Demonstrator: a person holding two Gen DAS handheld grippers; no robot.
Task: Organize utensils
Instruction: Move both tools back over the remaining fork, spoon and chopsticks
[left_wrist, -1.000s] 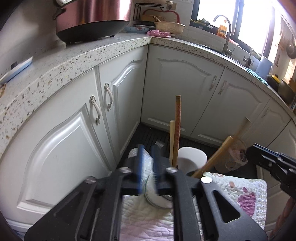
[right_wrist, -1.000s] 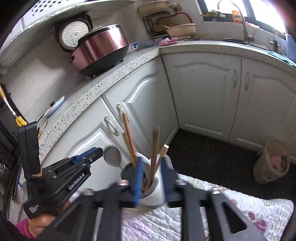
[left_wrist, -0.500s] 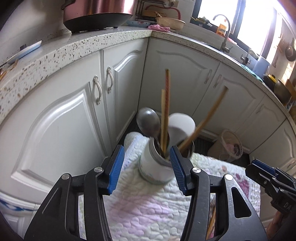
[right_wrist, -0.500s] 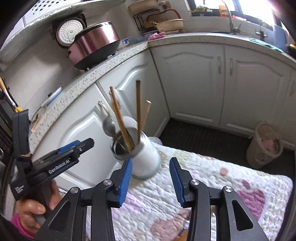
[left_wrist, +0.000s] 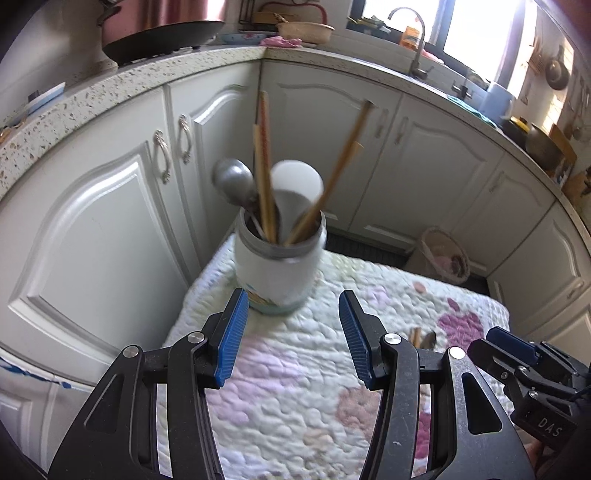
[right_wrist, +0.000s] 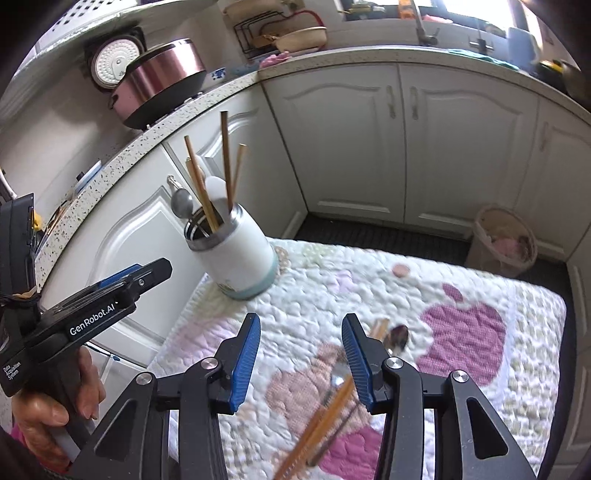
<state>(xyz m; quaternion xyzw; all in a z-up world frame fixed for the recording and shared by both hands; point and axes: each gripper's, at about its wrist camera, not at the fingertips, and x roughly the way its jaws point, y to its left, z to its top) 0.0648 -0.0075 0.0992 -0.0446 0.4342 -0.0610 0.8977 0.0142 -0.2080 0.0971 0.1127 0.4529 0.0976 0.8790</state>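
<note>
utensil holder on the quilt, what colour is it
White with a pale teal base band; clearest in the right wrist view.

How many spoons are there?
3, maybe more hidden. A metal spoon and a white spoon stand in the white holder; another spoon lies on the quilt.

Home kitchen, speckled stone countertop (left_wrist: 207, 61), white panelled cabinets (right_wrist: 343, 144), rice cooker (right_wrist: 159, 79), sink tap (left_wrist: 415, 40)

A: Anything different? The left gripper (left_wrist: 291, 334) and right gripper (right_wrist: 301, 360) sit farther from the holder (left_wrist: 279, 273) now.

B: Yes, both wider, empty; right's jaws are opening.
</note>
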